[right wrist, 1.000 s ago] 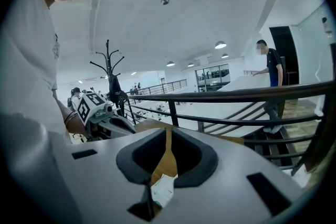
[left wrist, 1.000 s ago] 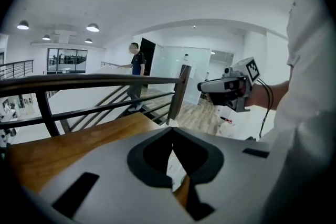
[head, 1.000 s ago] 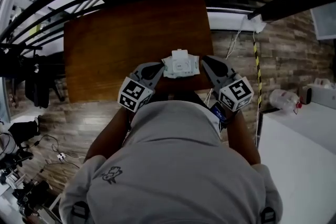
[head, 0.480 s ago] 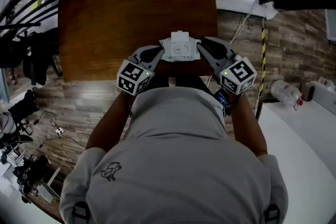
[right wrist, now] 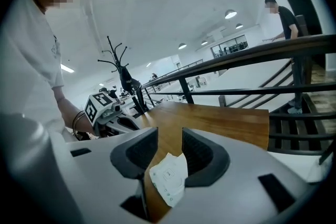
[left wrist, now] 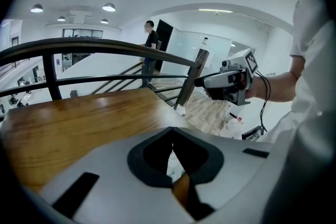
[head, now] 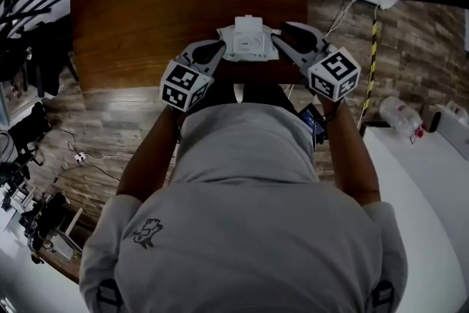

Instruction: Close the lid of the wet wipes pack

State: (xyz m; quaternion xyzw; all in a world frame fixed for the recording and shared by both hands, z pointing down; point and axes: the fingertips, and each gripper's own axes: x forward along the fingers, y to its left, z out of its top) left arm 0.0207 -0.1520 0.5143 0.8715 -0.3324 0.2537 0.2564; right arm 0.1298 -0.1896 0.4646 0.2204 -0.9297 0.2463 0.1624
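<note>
Since your right gripper [right wrist: 169, 134] has just been opening its jaws, they now stand apart. A corner of the white, soft-film wet wipes pack [right wrist: 169, 178] lies loose between them, and the pads are clear of it. Your left gripper [left wrist: 171, 134] has its jaws together, seemingly nipping the pack's thin end seam, with a white sliver showing in the slit. Expect a light, floppy, slightly slick pouch that buckles if squeezed. Only the plastic lid frame on top should be stiff, so steady the pack by an end seam and press on the lid. From overhead, the pack sits at the near edge of the brown wooden table [head: 146, 4], between both grippers.
</note>
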